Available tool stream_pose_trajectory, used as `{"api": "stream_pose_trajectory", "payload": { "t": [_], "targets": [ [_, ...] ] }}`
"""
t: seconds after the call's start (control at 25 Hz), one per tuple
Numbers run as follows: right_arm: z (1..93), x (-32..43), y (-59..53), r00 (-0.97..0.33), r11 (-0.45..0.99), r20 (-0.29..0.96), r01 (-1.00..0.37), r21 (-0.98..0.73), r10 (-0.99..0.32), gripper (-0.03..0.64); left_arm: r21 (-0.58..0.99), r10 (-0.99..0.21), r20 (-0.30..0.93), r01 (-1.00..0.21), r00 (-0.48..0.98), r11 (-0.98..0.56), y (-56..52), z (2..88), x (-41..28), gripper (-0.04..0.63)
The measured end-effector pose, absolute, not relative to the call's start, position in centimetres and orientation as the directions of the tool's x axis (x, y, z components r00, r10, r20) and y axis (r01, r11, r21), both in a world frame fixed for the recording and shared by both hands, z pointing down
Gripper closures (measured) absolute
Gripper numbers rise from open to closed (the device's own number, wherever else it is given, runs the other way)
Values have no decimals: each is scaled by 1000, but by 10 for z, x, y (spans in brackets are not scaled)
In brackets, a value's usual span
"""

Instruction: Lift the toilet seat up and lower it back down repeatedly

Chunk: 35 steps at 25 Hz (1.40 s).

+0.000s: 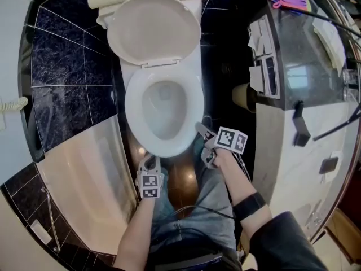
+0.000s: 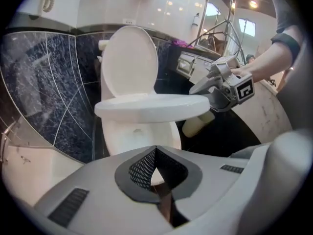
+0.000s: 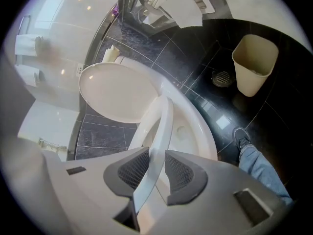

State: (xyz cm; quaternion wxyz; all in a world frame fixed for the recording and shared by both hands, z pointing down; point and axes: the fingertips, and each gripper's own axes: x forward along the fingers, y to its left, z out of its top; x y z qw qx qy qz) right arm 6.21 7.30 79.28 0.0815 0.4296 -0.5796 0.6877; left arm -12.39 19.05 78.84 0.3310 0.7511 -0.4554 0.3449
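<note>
The white toilet has its lid leaning back against the tank. My right gripper is shut on the front right rim of the toilet seat. The right gripper view shows the seat edge-on between my right gripper's pads, raised off the bowl. In the left gripper view the seat hangs roughly level above the bowl, with the right gripper at its right end. My left gripper is in front of the bowl, apart from it. Its jaws are shut on nothing.
A beige waste bin stands on the dark tiled floor right of the toilet, near a floor drain. A pale bathtub wall runs along the left and a counter along the right. The person's jeans are behind the grippers.
</note>
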Motion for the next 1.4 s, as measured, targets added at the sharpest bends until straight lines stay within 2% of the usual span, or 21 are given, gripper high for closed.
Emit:
{"api": "stream_pose_trajectory", "payload": {
  "t": [0.16,0.56,0.68,0.84,0.96,1.2,1.4],
  "targets": [
    [783,62,66,-623,-343,682,-590,-731,-383,496,194,-526,782,-933,334,-304,157,761,-114,595],
    [733,63,35,-648,-360,643,-533,-766,-409,494,172,-604,750,-961,271,-217,108,703,-123,595],
    [710,64,19,-654,-339,619,-518,-786,-435,526,171,-641,727,-968,248,-181,82,683,-126,595],
    [676,66,4,-668,-267,600,-541,-798,-439,537,162,-690,687,-974,227,-159,42,653,-128,595],
    [653,70,-5,-662,-184,610,-597,-780,-436,599,138,-719,658,-975,223,-176,7,631,-128,595],
    [611,81,-32,-648,-31,599,-666,-745,-471,601,70,-766,608,-976,207,-208,-62,599,-134,595],
    [595,89,-48,-654,25,575,-671,-741,-492,601,46,-808,558,-979,191,-200,-116,582,-138,595]
  ]
}}
